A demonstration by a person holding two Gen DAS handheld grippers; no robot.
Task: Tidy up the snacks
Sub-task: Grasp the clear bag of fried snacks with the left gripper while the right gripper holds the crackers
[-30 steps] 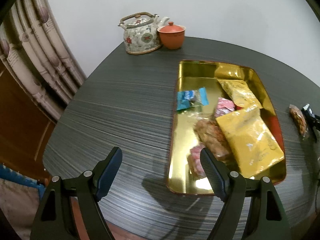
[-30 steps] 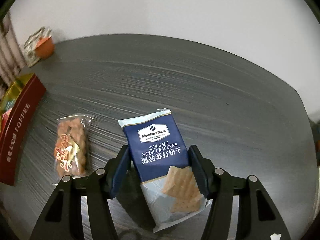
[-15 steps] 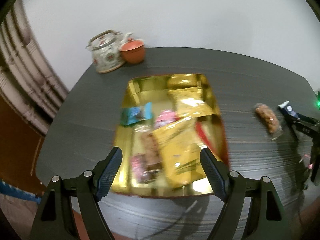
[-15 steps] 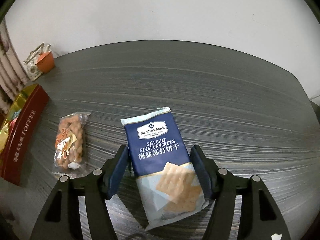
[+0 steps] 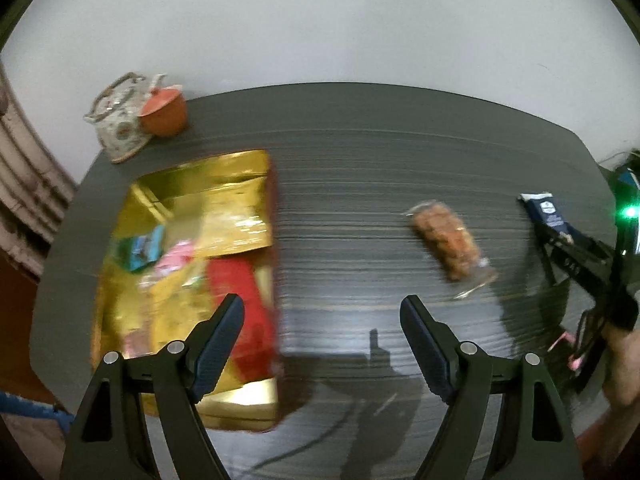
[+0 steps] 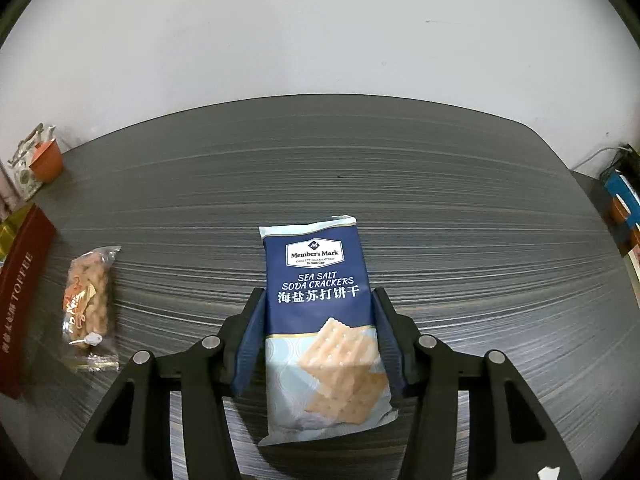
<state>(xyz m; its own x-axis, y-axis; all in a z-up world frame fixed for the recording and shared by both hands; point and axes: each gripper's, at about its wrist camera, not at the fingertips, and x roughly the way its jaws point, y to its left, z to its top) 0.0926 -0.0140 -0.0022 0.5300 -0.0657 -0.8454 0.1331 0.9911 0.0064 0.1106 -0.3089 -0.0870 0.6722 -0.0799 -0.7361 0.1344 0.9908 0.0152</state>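
My right gripper (image 6: 318,300) is shut on a blue soda cracker pack (image 6: 320,280) and holds it over the dark table. The pack also shows at the far right of the left wrist view (image 5: 546,210). A clear bag of fried twists (image 6: 88,304) lies on the table to its left; it also shows in the left wrist view (image 5: 448,246). A gold tray with red sides (image 5: 244,164) holds several snack packets at the left. My left gripper (image 5: 322,312) is open and empty above the table, right of the tray.
A floral teapot (image 5: 118,126) and an orange lidded cup (image 5: 162,114) stand at the table's far left corner. The tray's red side reads TOFFEE (image 6: 20,292). A curtain (image 5: 24,168) hangs at the left. Boxes (image 6: 622,200) sit off the table's right edge.
My left gripper has swung to the right, so the tray has slid from centre to the left of its view. My right gripper has lifted the cracker pack slightly and turned right.
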